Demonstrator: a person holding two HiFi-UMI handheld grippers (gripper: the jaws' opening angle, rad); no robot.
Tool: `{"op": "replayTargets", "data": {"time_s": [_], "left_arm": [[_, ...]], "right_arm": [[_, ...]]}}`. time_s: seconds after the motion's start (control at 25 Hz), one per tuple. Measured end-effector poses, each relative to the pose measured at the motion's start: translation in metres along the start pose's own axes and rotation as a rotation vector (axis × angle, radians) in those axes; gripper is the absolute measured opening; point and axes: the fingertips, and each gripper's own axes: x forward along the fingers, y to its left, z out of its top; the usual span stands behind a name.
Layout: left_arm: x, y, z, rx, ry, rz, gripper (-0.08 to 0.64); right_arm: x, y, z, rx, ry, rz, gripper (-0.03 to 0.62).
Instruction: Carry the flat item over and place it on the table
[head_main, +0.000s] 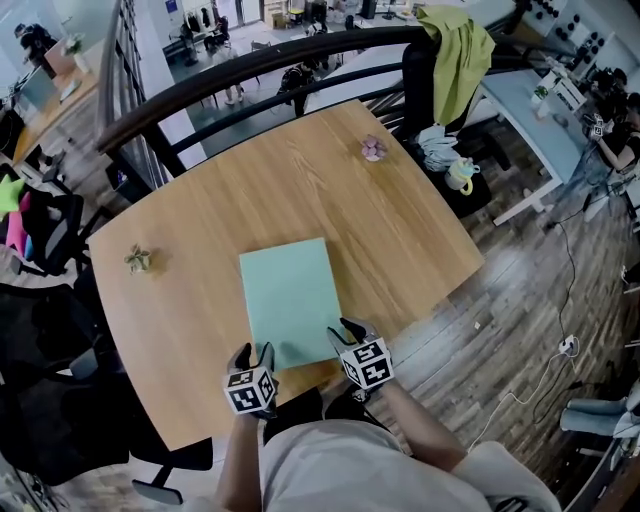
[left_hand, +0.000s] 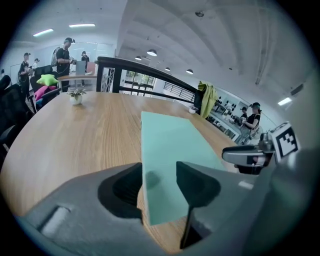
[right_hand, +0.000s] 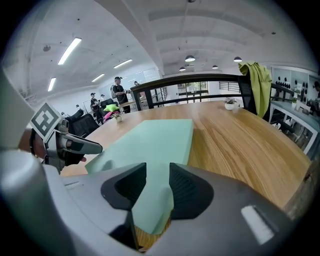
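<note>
Room: open office; a dark railing (head_main: 250, 85) curves round the far side of the wooden table (head_main: 200, 230), and people stand well beyond the table.
Head view, pad: the mint-green pad (head_main: 290, 300) lies flat on the table, its near end at the table's near edge.
Head view, others: a small plant (head_main: 138, 259) sits near the table's left edge and a pink thing (head_main: 373, 148) near its far edge, both well apart from the pad.
Head view, grippers: the left gripper (head_main: 254, 352) and the right gripper (head_main: 345, 330) are at the table's near edge, one on each near corner of the pad.
Left gripper view: the jaws are about half apart with the pad's corner (left_hand: 165, 150) between them. A shadow on the pad suggests one jaw is not yet pressing.
Right gripper view: the jaws are narrow and the pad's corner (right_hand: 155, 150) fills the gap, so they look closed on it.
Handling: the pad is matte with a visible thickness, and I judge it to be foam or light board. It should weigh little, be unlikely to slip and not break easily. It may sag if carried by one end.
Hold: take both near corners with the jaws well onto the pad, lift both sides together and keep it level.
</note>
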Motion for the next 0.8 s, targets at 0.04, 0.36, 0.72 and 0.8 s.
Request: {"op": "replayTargets", "data": {"time_s": [0.04,0.36,0.72,0.8], "left_arm": [[-0.003,-0.002,-0.002,0.002,-0.002,0.004,0.211],[-0.022,-0.029,-0.017,0.008,-0.029,0.035,0.135],[-0.037,-0.058,-0.028,0.054,-0.040,0.047,0.038],[-0.038,-0.066,-0.029,0.065,-0.045,0.041,0.020]], "right_arm": [[-0.003,0.004,-0.001,-0.006,-0.001,0.006,0.154],[-0.030,0.017,-0.015,-0.058,0.001,0.051,0.082],[-0.056,0.019,-0.028,-0.082,-0.001,0.057,0.044],[-0.061,0.017,-0.032,-0.080,-0.001,0.054,0.032]]}}
